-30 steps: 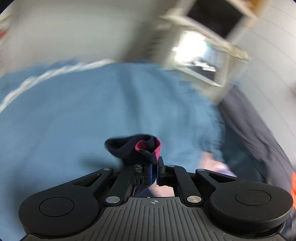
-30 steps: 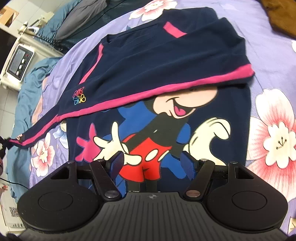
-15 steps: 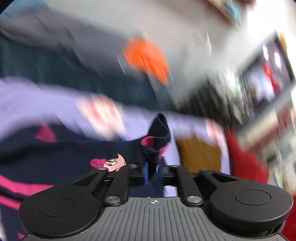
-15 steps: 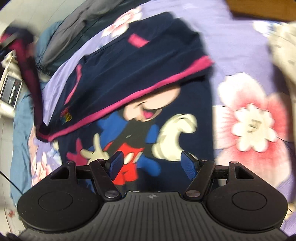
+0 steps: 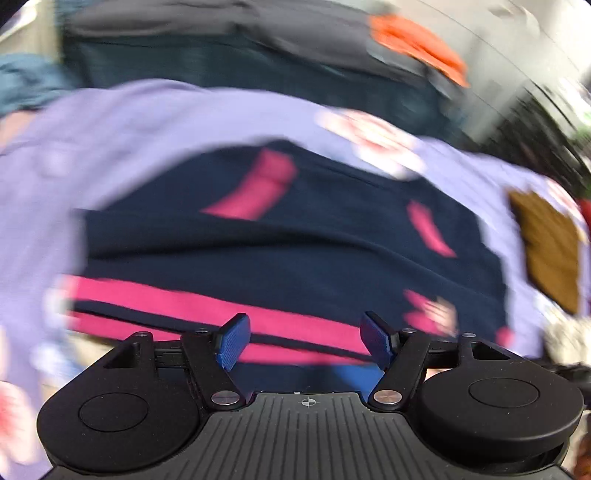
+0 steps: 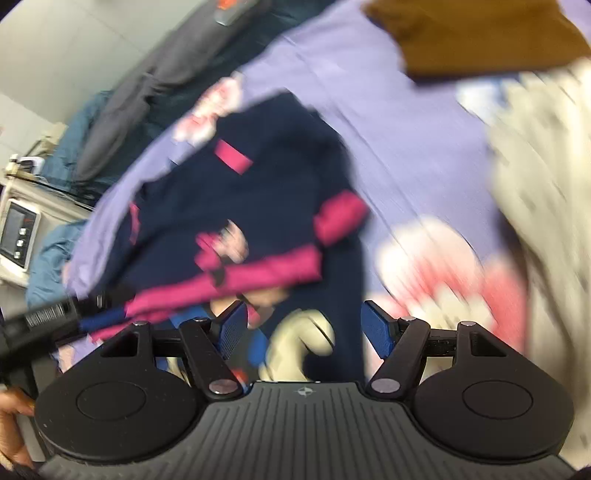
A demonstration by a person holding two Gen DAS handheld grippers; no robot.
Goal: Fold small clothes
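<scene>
Across the frame's middle, the navy pink-trimmed cotton shirt [image 5: 295,236] lies half-folded; both hand-held grippers, left [image 5: 306,345] just opened and right [image 6: 306,334], gape empty, so its loose sleeve may unfold.

Setting: bedroom in a home. Evidence: a bed spread with a lilac sheet [image 6: 424,122] printed with large pink-and-white flowers; a dark grey and teal heap of bedding [image 6: 159,70] along the far side against a plain pale wall; a blue blanket [image 6: 55,258] at one edge; loose clothes lying on the bed, among them a navy top with pink trim [image 5: 280,236], a brown garment [image 6: 476,33] and a cream knit [image 6: 546,206]; a small white appliance with a display panel [image 6: 16,232] beside the bed.
</scene>
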